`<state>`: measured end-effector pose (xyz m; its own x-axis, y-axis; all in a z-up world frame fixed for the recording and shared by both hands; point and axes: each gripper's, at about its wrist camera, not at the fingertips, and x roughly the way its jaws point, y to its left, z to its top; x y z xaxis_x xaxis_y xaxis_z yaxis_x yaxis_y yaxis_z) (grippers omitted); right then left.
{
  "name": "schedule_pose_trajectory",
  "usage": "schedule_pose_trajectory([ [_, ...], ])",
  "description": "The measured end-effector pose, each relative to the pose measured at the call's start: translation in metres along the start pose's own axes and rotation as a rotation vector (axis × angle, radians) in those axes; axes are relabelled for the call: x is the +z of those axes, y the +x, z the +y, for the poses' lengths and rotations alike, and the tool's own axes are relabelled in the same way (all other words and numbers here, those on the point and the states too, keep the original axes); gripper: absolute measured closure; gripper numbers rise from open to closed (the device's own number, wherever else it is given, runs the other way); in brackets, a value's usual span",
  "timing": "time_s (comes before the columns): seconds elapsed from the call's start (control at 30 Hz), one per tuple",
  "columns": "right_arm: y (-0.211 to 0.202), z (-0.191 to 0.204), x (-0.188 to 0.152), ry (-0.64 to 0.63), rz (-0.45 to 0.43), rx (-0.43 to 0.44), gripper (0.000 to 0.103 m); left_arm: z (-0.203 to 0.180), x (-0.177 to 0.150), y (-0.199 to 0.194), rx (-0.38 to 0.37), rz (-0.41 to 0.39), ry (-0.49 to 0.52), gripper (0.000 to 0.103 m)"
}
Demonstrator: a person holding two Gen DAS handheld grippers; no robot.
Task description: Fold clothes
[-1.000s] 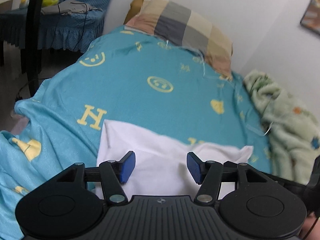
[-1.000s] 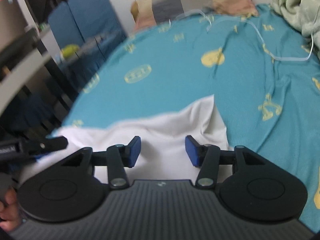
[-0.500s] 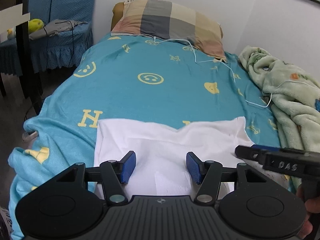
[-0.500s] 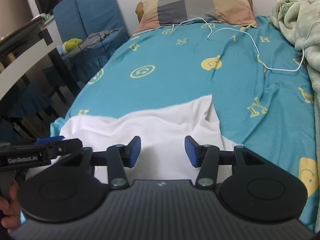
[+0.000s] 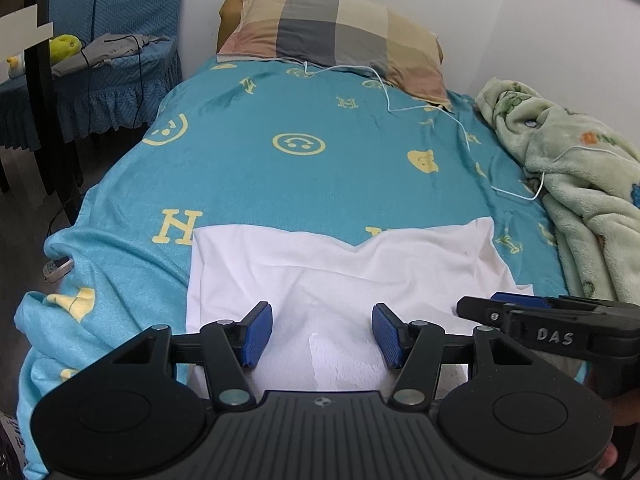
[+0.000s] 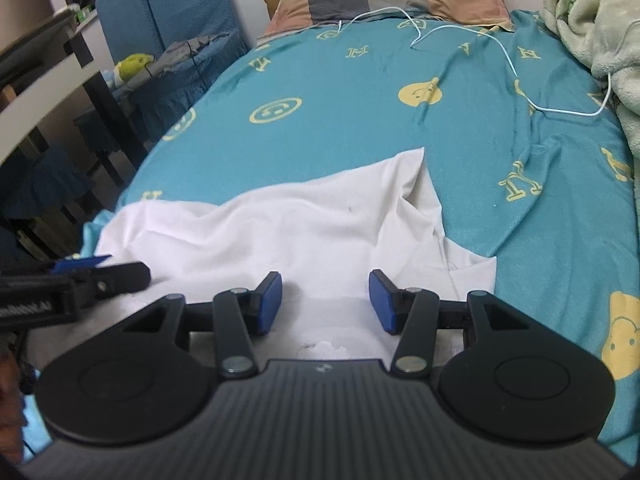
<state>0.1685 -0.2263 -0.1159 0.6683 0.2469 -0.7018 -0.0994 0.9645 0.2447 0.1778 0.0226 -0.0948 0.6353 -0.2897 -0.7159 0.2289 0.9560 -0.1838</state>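
Observation:
A white garment lies spread on the near end of a teal bedspread; it also shows in the right wrist view, with a raised fold at its far right corner. My left gripper is open and empty, hovering over the garment's near middle. My right gripper is open and empty over the garment's near right part. The right gripper also shows from the side in the left wrist view, and the left gripper in the right wrist view.
A plaid pillow lies at the head of the bed. A white cable runs across the bedspread. A green fleece blanket is heaped along the right side. A blue-covered chair and a dark table leg stand left of the bed.
Both grippers have swung from a tilted view to facing the bed squarely and stayed open. The garment lies in about the same place.

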Motion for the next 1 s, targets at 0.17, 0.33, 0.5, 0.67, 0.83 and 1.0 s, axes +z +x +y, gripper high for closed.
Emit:
schedule_pose_trajectory([
  [0.17, -0.019, 0.008, -0.005, -0.011, -0.018, 0.006, 0.052, -0.005, -0.007, -0.018, -0.015, -0.011, 0.013, 0.045],
  [0.33, -0.005, 0.009, -0.014, -0.026, 0.028, -0.007, 0.052, 0.000, -0.010, -0.009, -0.037, 0.045, -0.013, 0.045],
  [0.5, -0.018, -0.004, -0.004, 0.101, 0.026, 0.034, 0.051, 0.023, -0.010, -0.026, -0.131, 0.022, -0.174, 0.044],
  [0.67, -0.063, -0.020, 0.003, 0.294, -0.036, 0.148, 0.051, 0.045, -0.020, -0.070, -0.242, -0.028, -0.401, 0.021],
  [0.83, -0.089, -0.033, -0.007, 0.430, -0.034, 0.226, 0.050, 0.059, -0.042, -0.094, -0.318, -0.008, -0.661, 0.011],
  [1.0, -0.092, -0.042, -0.019, 0.587, 0.022, 0.341, 0.050, 0.068, -0.067, -0.076, -0.340, 0.070, -0.812, 0.011],
])
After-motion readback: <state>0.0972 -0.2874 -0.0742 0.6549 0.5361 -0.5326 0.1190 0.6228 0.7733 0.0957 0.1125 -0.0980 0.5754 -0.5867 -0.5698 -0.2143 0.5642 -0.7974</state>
